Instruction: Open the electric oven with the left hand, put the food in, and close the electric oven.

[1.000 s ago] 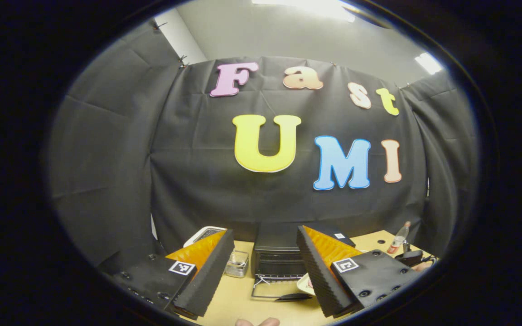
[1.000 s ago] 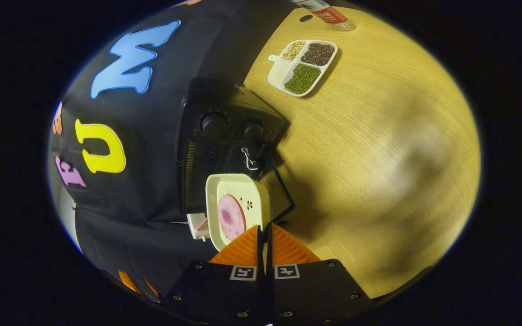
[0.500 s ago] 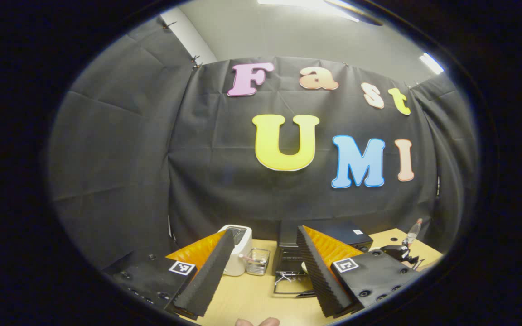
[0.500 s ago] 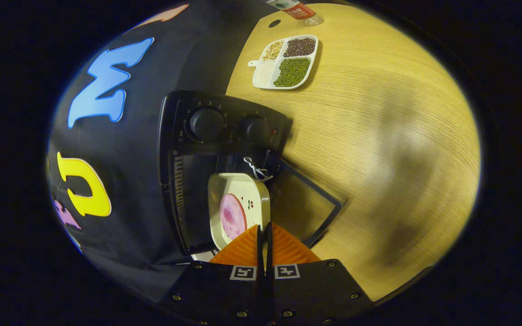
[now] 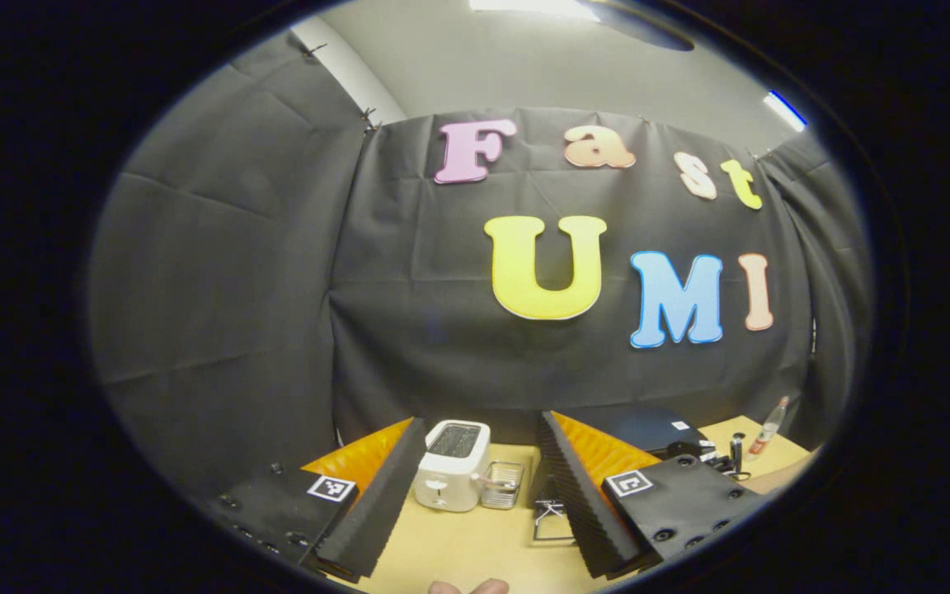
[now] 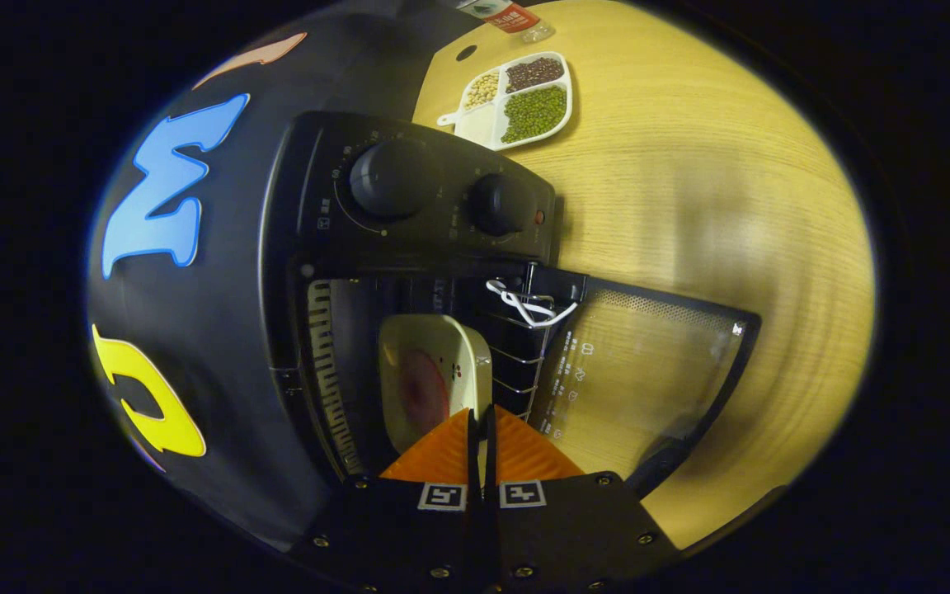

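Observation:
The black electric oven (image 6: 409, 206) stands with its glass door (image 6: 648, 371) dropped open onto the table. My right gripper (image 6: 479, 410) is shut on the near rim of a cream plate (image 6: 463, 355). The plate carries a pink slice of food (image 6: 424, 388) and sits inside the oven's dark cavity, beside the wire rack (image 6: 516, 330). Whether the plate rests on the rack I cannot tell. My left gripper (image 5: 481, 419) is open and holds nothing, well back from the oven (image 5: 648, 427), which is partly hidden behind its right finger.
A white toaster (image 5: 452, 466) and a small wire basket (image 5: 501, 485) stand left of the oven. A divided tray of beans (image 6: 516, 103) and a bottle (image 6: 500, 12) sit on the wooden table (image 6: 731, 206) beyond the oven.
My right gripper has pushed the plate forward from the oven's mouth into the cavity. My left gripper has swung away to the left, bringing the toaster into its view.

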`<state>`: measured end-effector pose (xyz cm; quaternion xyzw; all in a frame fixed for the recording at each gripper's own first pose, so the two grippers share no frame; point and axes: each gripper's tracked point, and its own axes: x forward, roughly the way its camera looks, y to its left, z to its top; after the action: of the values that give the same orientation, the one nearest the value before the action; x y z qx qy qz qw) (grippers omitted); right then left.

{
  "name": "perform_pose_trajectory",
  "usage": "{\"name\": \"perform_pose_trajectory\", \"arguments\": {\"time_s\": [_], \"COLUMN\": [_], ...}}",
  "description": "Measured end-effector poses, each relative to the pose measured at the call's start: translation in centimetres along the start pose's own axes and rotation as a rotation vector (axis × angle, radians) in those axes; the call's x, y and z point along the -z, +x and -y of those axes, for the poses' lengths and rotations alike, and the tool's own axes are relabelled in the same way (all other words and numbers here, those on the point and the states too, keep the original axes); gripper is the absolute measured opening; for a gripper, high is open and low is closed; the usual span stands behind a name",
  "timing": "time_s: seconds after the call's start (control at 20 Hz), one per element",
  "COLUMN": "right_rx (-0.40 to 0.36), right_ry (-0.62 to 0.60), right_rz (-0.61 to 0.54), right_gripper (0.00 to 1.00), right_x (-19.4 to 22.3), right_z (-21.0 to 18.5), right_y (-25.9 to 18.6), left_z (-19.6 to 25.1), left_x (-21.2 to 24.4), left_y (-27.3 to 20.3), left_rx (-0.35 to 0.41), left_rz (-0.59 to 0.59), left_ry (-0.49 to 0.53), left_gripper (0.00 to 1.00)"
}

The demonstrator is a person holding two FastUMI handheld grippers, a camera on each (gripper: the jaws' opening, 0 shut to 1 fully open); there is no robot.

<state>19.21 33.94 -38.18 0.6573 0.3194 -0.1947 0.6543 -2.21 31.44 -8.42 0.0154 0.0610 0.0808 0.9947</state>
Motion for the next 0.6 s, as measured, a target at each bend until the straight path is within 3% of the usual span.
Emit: {"name": "perform_pose_trajectory", "arguments": {"time_s": [0.15,0.2,0.25,0.6], "right_rx": [-0.011,-0.012,-0.017,-0.042], "right_ry": [0.025,0.033,0.054,0.103], "right_rz": [0.038,0.049,0.062,0.081], "right_gripper": [0.01,0.01,0.01,0.03], "right_x": [0.2,0.2,0.0,0.5], "right_z": [-0.5,-0.7,-1.1,-2.4], "right_y": [1.7,2.1,2.5,3.8], "left_z": [-1.0,-1.5,-1.8,-1.5], "left_x": [0.9,1.1,1.4,1.8], "left_y": [-0.2,-0.3,-0.2,0.6], "left_rx": [-0.023,-0.030,-0.036,-0.033], "left_rz": [-0.021,-0.028,-0.032,-0.041], "left_ry": [0.007,0.012,0.016,0.015], "left_gripper": [0.99,0.94,0.99,0.99]}}
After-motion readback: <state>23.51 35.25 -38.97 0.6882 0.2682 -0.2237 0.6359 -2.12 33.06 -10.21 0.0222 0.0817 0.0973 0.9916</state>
